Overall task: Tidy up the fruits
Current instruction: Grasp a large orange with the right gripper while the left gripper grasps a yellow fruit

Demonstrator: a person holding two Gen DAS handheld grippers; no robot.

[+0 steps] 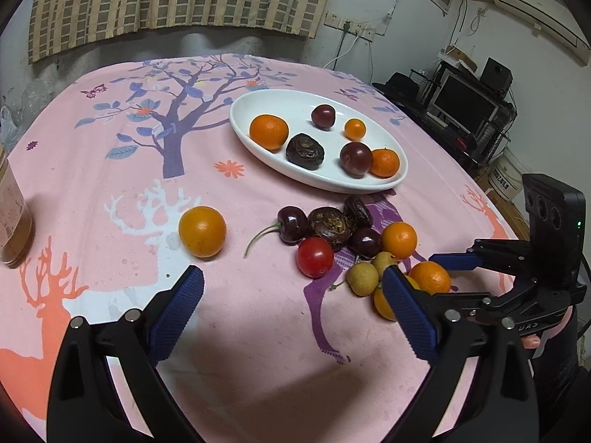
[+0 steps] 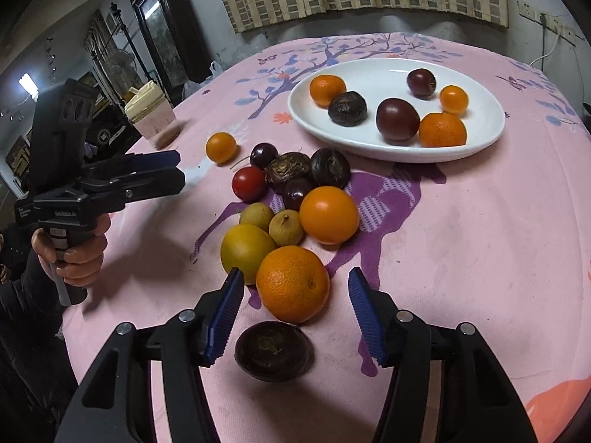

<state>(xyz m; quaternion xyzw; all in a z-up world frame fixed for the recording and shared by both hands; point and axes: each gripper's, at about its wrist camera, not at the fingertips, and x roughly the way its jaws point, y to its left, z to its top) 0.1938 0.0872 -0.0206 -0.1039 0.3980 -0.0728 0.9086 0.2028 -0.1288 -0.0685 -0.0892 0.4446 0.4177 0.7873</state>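
Observation:
A white oval plate on the pink tablecloth holds several fruits: oranges, dark plums and a wrinkled dark fruit. In front of it lies a loose pile: cherries, a red tomato, two longans, oranges and dark fruits. One orange fruit lies apart to the left. My right gripper is open, its fingers on either side of a large orange, with a dark round fruit just below. My left gripper is open and empty above the cloth before the pile. The right gripper also shows in the left view.
A jar with brown contents stands at the table's left edge. A desk with a monitor stands beyond the right edge. The left gripper shows in the right view, held by a hand.

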